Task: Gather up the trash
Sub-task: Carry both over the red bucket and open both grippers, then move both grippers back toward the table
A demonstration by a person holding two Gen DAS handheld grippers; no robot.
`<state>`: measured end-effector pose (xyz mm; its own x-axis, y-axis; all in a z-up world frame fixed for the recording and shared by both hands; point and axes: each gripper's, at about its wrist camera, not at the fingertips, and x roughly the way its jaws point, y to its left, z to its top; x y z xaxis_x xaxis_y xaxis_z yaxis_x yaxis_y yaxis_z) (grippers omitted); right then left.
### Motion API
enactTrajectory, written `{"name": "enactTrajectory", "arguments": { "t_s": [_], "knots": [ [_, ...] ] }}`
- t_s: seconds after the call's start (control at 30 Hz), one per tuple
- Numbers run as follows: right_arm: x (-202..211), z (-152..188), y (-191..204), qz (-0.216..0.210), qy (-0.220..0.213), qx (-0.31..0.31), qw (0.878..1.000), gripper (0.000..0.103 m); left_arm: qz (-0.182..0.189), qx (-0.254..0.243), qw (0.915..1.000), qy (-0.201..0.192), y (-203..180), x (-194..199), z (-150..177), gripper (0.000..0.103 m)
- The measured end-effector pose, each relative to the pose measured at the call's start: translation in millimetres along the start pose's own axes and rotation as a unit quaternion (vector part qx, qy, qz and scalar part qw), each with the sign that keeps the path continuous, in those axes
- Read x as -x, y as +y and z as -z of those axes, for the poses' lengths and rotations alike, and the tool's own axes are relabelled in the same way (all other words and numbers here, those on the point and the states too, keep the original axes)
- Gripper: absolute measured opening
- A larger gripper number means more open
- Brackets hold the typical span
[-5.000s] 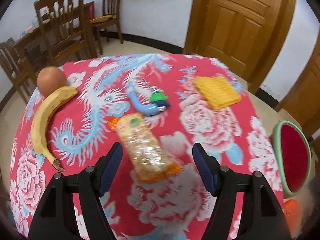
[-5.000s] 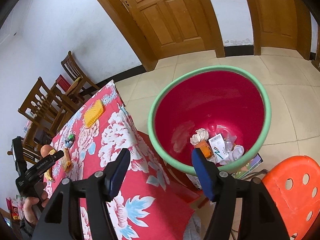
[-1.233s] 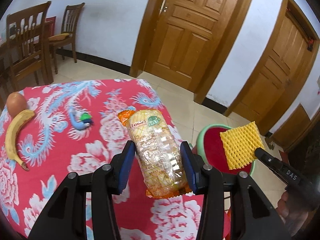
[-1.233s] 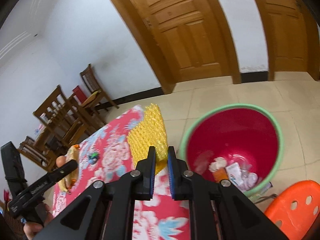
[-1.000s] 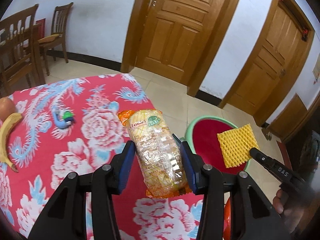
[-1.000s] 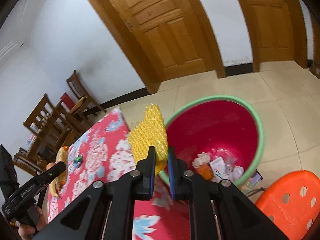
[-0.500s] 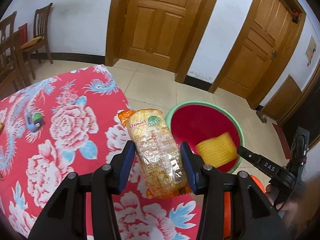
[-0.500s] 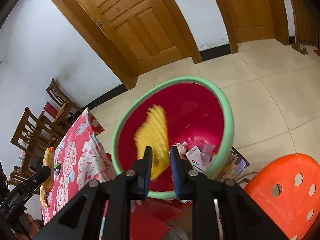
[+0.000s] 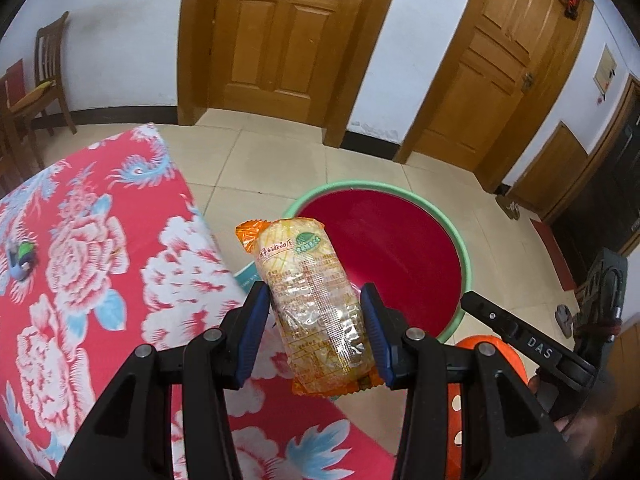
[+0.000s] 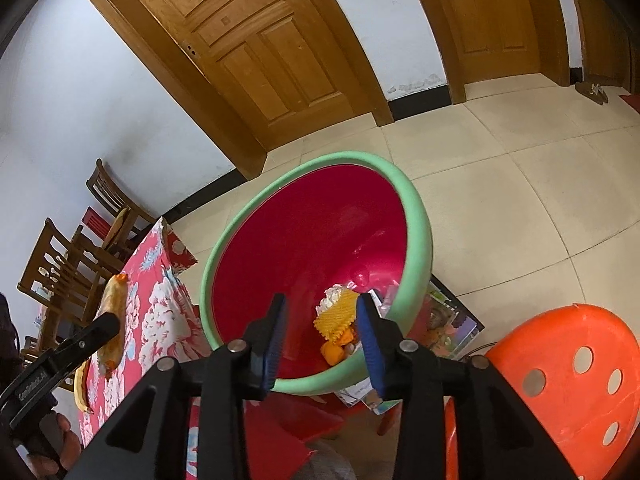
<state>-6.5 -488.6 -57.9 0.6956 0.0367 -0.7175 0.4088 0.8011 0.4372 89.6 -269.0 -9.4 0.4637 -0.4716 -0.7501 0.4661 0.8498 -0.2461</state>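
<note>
Pinching a clear snack packet (image 9: 316,304) with orange ends, the left tongs (image 9: 316,332) are seen pressed against its two sides, and the packet is held lengthwise, pointing away from the camera. It is carried in the air at the right edge of the surface (image 9: 92,240), which is draped in a red floral cloth, and its far end is seen over the near left rim of the bin (image 9: 464,256), a red tub with a green rim standing on the tiled floor (image 9: 280,160). A small blue and green object (image 9: 22,258) is seen at the far left of the cloth.

From the right wrist view, the right tongs (image 10: 322,336) are spread, with nothing between them, and are held above the near rim of the bin. A yellow foam net (image 10: 336,316) is seen lying at the bottom of the bin among other scraps. An orange plastic stool (image 10: 560,380) stands just beside the bin on the near right. Wooden chairs (image 10: 76,256) and two wooden doors (image 10: 256,52) are seen farther away.
</note>
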Motion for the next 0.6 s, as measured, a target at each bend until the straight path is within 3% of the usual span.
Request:
{"name": "enactTrajectory", "arguments": {
  "t_s": [0.27,0.4,0.6],
  "knots": [
    [4,7,-6,-0.003,0.008,-0.008,1.0,0.042,0.015,-0.024,0.9994,0.018,-22,-31,-6,0.048],
    [7,5,-9,0.006,0.005,-0.008,1.0,0.044,0.018,-0.033,0.9991,0.022,-32,-38,-7,0.06],
    [7,5,-10,0.011,0.005,-0.009,1.0,0.048,0.02,-0.027,0.9991,0.024,-32,-36,-5,0.063]
  ]
}}
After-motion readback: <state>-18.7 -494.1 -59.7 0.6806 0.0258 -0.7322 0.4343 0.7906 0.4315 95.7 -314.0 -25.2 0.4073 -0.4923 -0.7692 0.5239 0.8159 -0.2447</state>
